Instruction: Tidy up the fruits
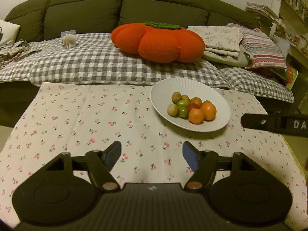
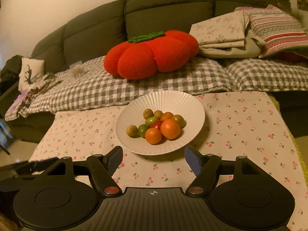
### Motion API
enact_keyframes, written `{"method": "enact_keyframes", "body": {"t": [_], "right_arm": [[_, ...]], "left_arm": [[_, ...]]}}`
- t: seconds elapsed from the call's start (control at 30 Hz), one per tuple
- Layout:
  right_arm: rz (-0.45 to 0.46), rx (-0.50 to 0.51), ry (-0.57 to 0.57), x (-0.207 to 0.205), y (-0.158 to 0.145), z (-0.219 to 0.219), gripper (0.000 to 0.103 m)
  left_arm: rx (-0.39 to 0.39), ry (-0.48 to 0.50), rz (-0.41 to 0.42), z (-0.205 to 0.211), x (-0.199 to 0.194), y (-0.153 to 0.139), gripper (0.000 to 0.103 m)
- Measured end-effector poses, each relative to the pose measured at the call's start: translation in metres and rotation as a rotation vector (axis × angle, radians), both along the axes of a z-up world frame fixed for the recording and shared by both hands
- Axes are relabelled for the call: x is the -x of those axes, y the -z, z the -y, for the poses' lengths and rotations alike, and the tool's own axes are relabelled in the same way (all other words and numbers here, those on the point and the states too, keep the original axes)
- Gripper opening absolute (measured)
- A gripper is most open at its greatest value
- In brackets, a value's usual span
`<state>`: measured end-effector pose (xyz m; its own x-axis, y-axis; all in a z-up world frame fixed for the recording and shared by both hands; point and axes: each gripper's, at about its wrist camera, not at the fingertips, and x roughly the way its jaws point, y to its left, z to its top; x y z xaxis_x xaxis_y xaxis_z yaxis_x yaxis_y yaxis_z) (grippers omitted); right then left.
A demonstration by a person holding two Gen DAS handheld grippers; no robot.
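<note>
A white ribbed plate (image 1: 163,90) (image 2: 169,100) stands on the cherry-print tablecloth (image 1: 86,119) (image 2: 240,127). It holds several small fruits in one pile: oranges (image 1: 196,116) (image 2: 170,129), green fruits (image 1: 182,111) (image 2: 151,121), brownish ones (image 1: 172,110) (image 2: 131,130) and a red one (image 1: 193,106) (image 2: 156,124). My left gripper (image 1: 152,154) is open and empty, low over the cloth, to the near left of the plate. My right gripper (image 2: 153,156) is open and empty, just in front of the plate's near rim. The right gripper also shows in the left wrist view (image 1: 273,124).
A dark green sofa (image 1: 86,9) (image 2: 163,9) stands behind the table, covered with a grey checked blanket (image 1: 96,61) (image 2: 134,88). On it lie a big red tomato-shaped cushion (image 1: 157,40) (image 2: 150,55), folded linens (image 1: 221,40) (image 2: 221,32) and a striped pillow (image 1: 261,48) (image 2: 279,28).
</note>
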<state>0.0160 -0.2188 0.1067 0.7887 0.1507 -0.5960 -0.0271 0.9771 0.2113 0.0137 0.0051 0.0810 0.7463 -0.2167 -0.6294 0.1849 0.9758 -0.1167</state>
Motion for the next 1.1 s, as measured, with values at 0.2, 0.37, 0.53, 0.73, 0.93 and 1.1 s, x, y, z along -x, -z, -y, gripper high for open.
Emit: {"method": "enact_keyframes", "body": {"t": [0.2,0.37,0.53,0.73,0.93,1.1], "right_arm": [[0.017,-0.008,0.019,0.033,-0.003,0.003,0.079],[0.028,0.010,0.031,0.057,0.000,0.000,0.086],[0.034,0.040,0.016,0.063,0.002,-0.009,0.102],[0.020,0.089,0.005,0.061,0.012,-0.020,0.102],[0.005,0.100,0.015,0.061,0.020,-0.020,0.102],[0.008,0.099,0.014,0.062,0.020,-0.020,0.102]], "left_arm": [[-0.018,-0.018,0.024,-0.005,0.027,-0.011,0.079],[-0.029,-0.036,0.063,-0.008,0.045,-0.019,0.089],[-0.021,-0.019,0.065,-0.010,0.045,-0.016,0.096],[-0.037,-0.015,0.063,-0.012,0.044,-0.009,0.100],[-0.041,-0.022,0.043,-0.015,0.040,-0.001,0.100],[-0.048,-0.024,0.041,-0.015,0.040,0.000,0.101]]}}
